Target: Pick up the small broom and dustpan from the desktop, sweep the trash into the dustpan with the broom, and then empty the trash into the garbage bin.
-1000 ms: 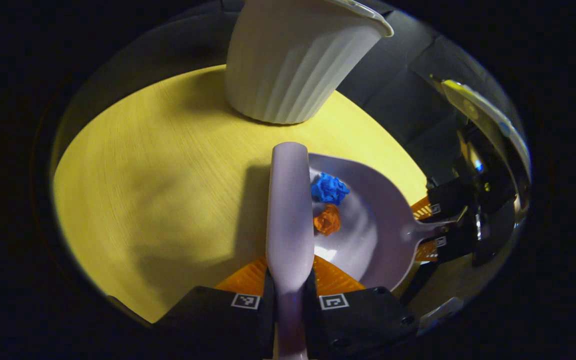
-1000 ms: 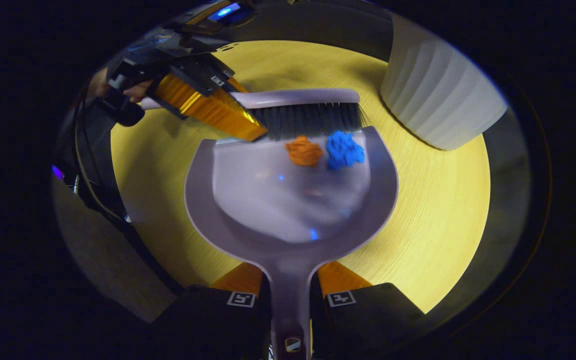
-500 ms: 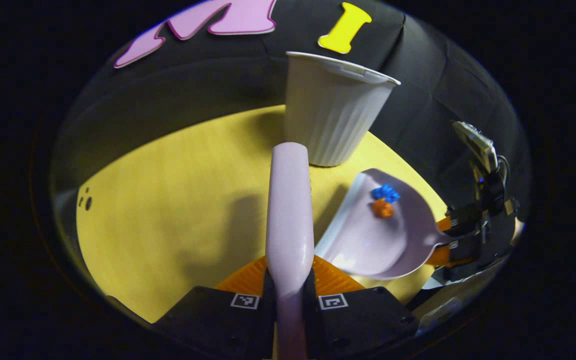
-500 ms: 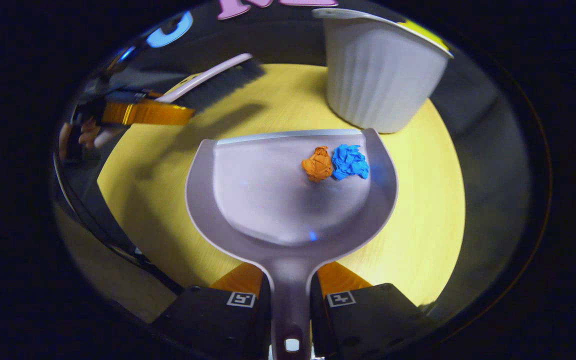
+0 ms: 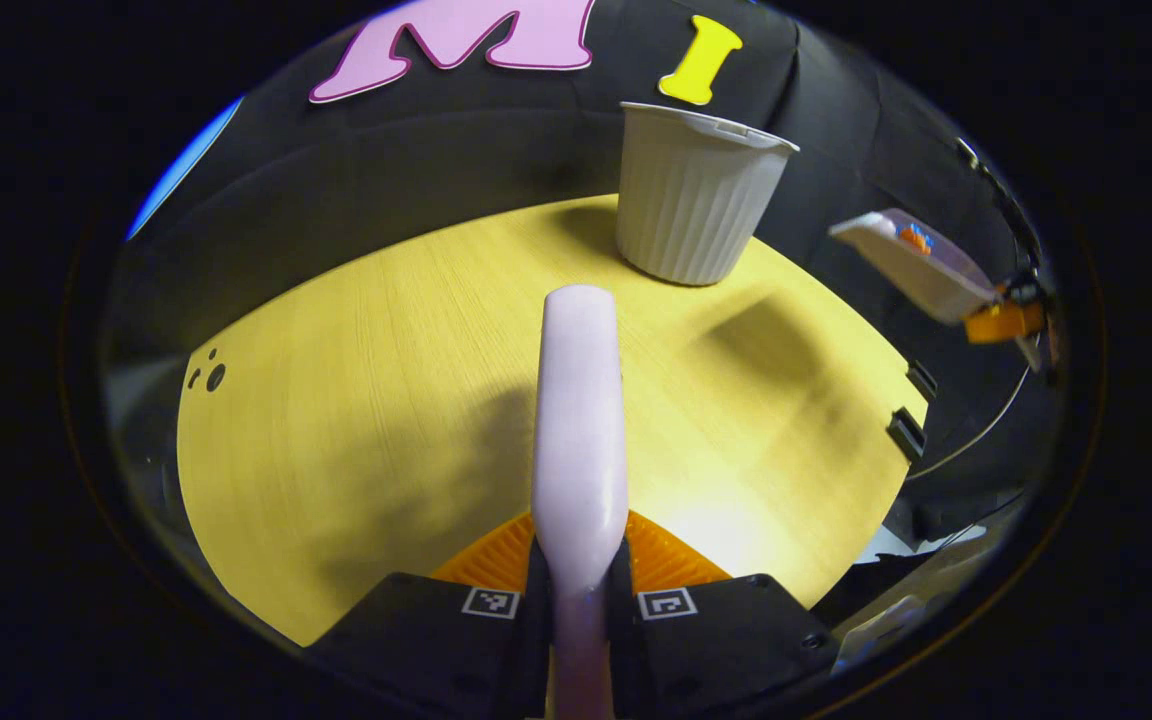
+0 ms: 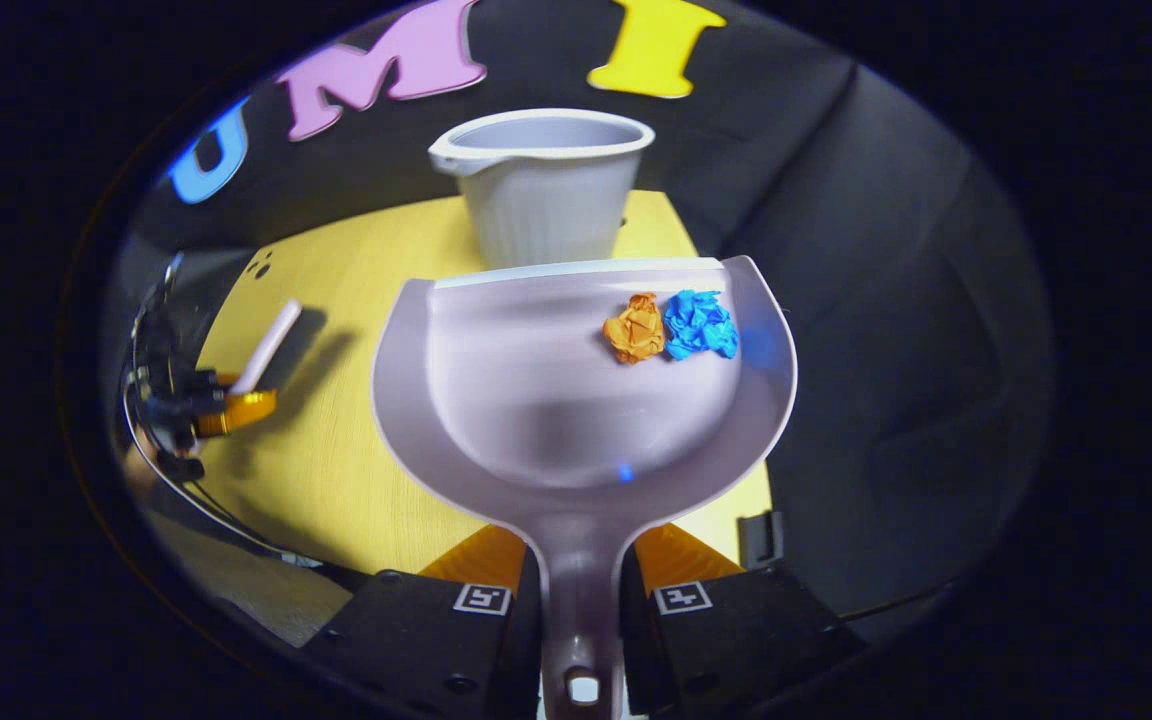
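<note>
The right hand-held gripper (image 6: 581,600) is clenched on the handle of the dustpan (image 6: 576,400), with a finger pressing on each side. The dustpan is up in the air, well above the yellow worktop (image 6: 336,440). Its front edge points toward the white bin (image 6: 541,190), which stands upright at the far end of the worktop. In the right gripper view the pan's front edge sits just below the bin, but I cannot tell how near they are.

Two balls of crumpled paper lie inside the dustpan, close to its front edge. The orange ball (image 6: 634,328) and the blue ball (image 6: 700,325) touch each other, with the blue one on the right.

The left hand-held gripper (image 5: 581,585) is clenched on the handle of the broom (image 5: 579,440). The pale back of the broom sticks out straight ahead over the worktop (image 5: 356,400), well short of the bin (image 5: 696,195). Its bristles are hidden under it.

In the left gripper view the dustpan (image 5: 921,265) is off to the right of the bin, held high and tilted. In the right gripper view the broom (image 6: 266,345) is to the left of the bin, over the near left part of the worktop.
</note>
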`<state>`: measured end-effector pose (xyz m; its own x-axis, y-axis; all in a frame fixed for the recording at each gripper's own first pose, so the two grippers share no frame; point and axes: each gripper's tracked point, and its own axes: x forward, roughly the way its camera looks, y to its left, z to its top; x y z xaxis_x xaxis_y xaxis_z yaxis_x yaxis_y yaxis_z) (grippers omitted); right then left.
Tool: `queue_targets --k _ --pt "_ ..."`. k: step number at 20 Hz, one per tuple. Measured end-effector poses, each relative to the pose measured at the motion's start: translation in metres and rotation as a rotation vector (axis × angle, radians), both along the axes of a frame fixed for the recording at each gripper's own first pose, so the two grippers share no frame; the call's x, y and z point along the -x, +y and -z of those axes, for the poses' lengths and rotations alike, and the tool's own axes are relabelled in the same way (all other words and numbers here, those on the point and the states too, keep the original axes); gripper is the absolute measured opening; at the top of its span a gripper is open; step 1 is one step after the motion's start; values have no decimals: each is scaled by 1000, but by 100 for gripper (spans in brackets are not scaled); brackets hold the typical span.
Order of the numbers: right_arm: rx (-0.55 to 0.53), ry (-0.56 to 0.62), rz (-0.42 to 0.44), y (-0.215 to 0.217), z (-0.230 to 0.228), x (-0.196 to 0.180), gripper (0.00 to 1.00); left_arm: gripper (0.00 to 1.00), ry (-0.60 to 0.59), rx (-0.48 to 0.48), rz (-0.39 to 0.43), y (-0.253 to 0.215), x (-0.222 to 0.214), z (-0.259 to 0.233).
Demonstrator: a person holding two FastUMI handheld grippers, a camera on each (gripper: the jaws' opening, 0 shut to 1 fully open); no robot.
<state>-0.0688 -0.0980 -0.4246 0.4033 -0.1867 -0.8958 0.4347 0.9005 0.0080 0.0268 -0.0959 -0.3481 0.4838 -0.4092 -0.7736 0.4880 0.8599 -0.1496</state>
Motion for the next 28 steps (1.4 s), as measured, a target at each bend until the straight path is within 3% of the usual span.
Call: queue_targets --k 2,4,7,8,11,17,23,28 --pt "15 -22 58 7 5 -9 32 30 -1 15 13 5 10 2" --pt "55 -31 82 14 5 -14 37 27 -1 34 14 10 18 1" --pt "158 -13 59 30 3 -14 37 29 -8 37 10 22 23 1" --pt "181 -12 51 31 2 -14 32 29 -12 35 8 27 24 2" --pt "232 3 19 40 2 -9 37 29 -11 35 -15 43 26 3" --pt "302 98 -92 33 16 4 37 29 0 44 -82 76 24 9" --pt "416 274 -265 1 -6 30 36 29 16 40 -164 109 29 16" --pt "458 379 -370 -7 -15 21 36 30 30 52 -208 114 35 21"
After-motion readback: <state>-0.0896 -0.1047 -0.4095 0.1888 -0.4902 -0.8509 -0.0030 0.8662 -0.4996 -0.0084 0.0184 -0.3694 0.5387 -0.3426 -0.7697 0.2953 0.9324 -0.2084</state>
